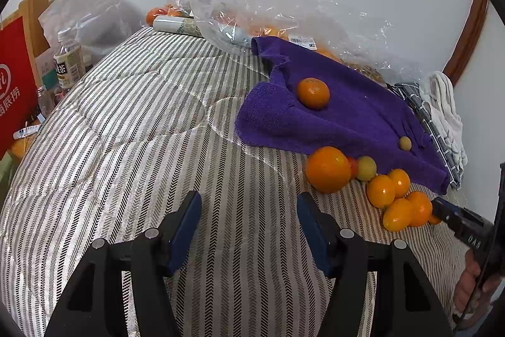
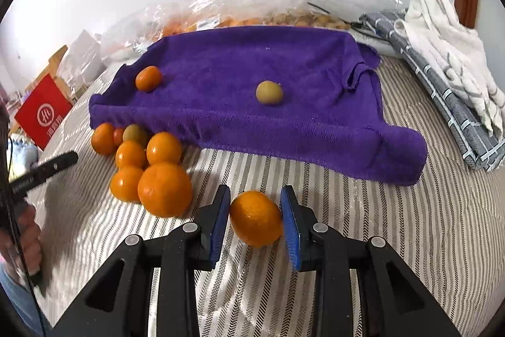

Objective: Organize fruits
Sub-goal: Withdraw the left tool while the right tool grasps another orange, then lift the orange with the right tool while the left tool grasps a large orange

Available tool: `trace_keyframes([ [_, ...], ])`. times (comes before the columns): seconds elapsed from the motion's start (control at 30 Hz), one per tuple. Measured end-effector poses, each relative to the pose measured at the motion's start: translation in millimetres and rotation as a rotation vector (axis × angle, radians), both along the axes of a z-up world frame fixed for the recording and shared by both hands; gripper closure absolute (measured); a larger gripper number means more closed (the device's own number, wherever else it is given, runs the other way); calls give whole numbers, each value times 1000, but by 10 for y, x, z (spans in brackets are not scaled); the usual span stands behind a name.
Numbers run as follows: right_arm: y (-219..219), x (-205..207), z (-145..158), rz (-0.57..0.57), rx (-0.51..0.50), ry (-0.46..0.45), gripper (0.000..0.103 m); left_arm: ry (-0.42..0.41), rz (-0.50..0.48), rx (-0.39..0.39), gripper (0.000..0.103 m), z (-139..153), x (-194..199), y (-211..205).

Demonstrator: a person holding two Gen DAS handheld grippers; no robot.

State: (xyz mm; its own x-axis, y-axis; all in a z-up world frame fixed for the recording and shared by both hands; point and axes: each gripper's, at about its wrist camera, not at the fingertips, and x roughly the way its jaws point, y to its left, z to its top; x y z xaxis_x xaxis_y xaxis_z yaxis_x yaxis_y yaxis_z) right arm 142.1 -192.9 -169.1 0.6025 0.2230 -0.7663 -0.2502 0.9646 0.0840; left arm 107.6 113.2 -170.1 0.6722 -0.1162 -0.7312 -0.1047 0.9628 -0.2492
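My right gripper [image 2: 255, 190] is shut on an orange [image 2: 256, 218], whose sides touch both blue pads just above the striped bedspread [image 2: 347, 242]. To its left lies a pile of oranges [image 2: 164, 188] with a greenish fruit [image 2: 134, 133], against the edge of a purple towel [image 2: 240, 119]. On the towel rest a small mandarin [image 2: 148, 78] and a yellow-green fruit [image 2: 269, 92]. My left gripper [image 1: 248, 198] hangs open over bare bedspread, nothing between its pads. The big orange [image 1: 328, 169] and the pile [image 1: 396, 198] lie to its right, where the right gripper [image 1: 454, 217] reaches in.
Clear plastic bags of fruit [image 1: 284, 21] lie behind the towel against the wall. Folded grey and white cloths [image 2: 448, 78] sit at the right. A bottle [image 1: 68, 59], a red carton [image 1: 14, 81] and clutter stand off the bed's left edge.
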Motion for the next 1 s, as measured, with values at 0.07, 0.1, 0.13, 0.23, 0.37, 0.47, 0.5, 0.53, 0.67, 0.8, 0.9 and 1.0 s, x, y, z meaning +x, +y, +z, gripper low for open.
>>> trace_keyframes([
  [0.07, 20, -28, -54, 2, -8, -11, 69, 0, 0, 1, 42, -1, 0, 1],
  [0.1, 20, -27, -87, -2, -4, -7, 68, 1, 0, 1, 42, -3, 0, 1],
  [0.13, 22, -32, -91, -5, -4, -13, 69, 1, 1, 4, 42, 1, -1, -1],
  [0.23, -4, -26, -91, -7, 20, -8, 69, 5, -1, 14, 41, -1, 3, -25],
  [0.37, -1, -39, -98, -8, 12, -9, 68, 19, -15, 58, 37, -3, 26, -96],
  [0.47, -4, -41, -95, -11, 19, -8, 69, 29, -24, 87, 35, -6, 40, -146],
  [0.5, -6, -43, -96, -16, 20, -8, 69, 28, -26, 88, 34, -7, 39, -147],
  [0.53, -8, -48, -96, -20, 18, -9, 69, 27, -28, 85, 34, -6, 37, -143],
  [0.67, -13, -72, -94, -37, 0, -14, 69, 21, -28, 66, 34, 0, 21, -111],
  [0.8, -5, -75, -92, -35, -5, -16, 69, 23, -33, 66, 34, 6, 11, -117],
  [0.9, 7, -87, -91, -34, -21, -20, 69, 23, -34, 49, 34, 5, -2, -91],
  [1.0, 4, -94, -86, -41, -30, -23, 69, 32, -51, 97, 35, 0, -1, -172],
])
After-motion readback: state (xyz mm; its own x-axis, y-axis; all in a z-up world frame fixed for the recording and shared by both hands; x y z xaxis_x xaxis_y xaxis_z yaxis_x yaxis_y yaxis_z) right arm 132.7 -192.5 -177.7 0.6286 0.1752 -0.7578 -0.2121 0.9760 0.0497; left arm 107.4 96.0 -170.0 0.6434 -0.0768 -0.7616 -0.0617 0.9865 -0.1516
